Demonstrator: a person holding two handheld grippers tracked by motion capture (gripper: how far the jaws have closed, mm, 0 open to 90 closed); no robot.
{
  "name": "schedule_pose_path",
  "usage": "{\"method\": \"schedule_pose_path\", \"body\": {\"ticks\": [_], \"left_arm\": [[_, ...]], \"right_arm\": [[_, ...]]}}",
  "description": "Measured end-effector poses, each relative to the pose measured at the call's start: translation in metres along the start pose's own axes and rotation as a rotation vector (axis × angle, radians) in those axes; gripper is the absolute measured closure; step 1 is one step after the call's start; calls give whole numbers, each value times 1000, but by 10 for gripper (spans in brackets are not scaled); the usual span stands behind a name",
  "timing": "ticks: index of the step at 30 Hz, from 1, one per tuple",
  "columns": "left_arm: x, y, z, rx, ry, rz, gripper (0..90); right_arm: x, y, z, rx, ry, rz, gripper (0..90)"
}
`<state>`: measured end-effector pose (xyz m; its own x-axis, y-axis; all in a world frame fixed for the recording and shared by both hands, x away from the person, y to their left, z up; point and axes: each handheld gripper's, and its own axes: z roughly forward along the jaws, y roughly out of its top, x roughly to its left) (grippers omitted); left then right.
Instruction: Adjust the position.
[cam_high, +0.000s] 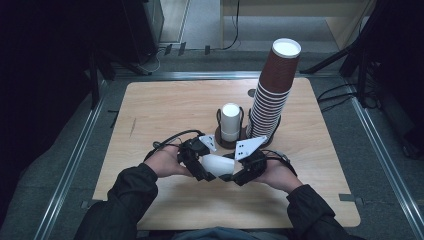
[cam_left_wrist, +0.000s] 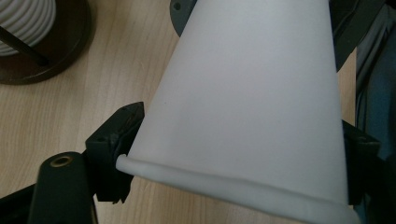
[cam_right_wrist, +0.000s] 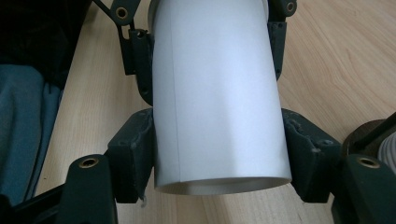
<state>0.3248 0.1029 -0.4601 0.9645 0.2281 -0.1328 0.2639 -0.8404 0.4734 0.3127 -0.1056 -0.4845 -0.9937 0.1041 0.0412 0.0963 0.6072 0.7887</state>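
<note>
The white paper cup (cam_high: 218, 165) lies on its side between the two claws, just above the near half of the worktop (cam_high: 150, 110). The left claw (cam_high: 200, 167) is clamped near its rolled rim (cam_left_wrist: 224, 184), and the right claw (cam_high: 239, 172) is clamped near its flat base end (cam_right_wrist: 224, 184). Both sets of jaws press the cup's wall from either side.

To do this step well, the grip should stay light, since a thin paper wall will likely dent if either claw squeezes harder. If the aim is to pull nested cups apart, a straight pull along the cup's axis with a slight twist seems safer than bending.

Behind the hands a short white cup stack (cam_high: 230, 121) sits in a dark holder (cam_high: 223, 139), and a tall brown cup stack (cam_high: 272, 95) rises beside it.

Whether the held piece is one cup or two nested ones is hard to tell; the right gripper view shows a single seam, but the far end is cut off. The inside of the cup is hidden.
</note>
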Motion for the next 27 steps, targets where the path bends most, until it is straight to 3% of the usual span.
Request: {"method": "schedule_pose_path", "body": {"ticks": [6,12,18,21,27], "left_arm": [[3,-2,-7,-63,24,-35,36],[8,-8,-21,-174,1,-72,34],[8,-10,-25,-250,-9,-83,34],[7,-10,-27,-278,-22,-86,35],[6,-9,-31,-333,-51,-84,69]], "right_arm": [[-2,-1,-4,-18,-16,3,325],[-8,-4,-14,-89,-27,41,322],[-12,-6,-23,-190,-2,77,319],[-13,-7,-25,-213,2,90,318],[-12,-7,-24,-208,16,85,318]]}}
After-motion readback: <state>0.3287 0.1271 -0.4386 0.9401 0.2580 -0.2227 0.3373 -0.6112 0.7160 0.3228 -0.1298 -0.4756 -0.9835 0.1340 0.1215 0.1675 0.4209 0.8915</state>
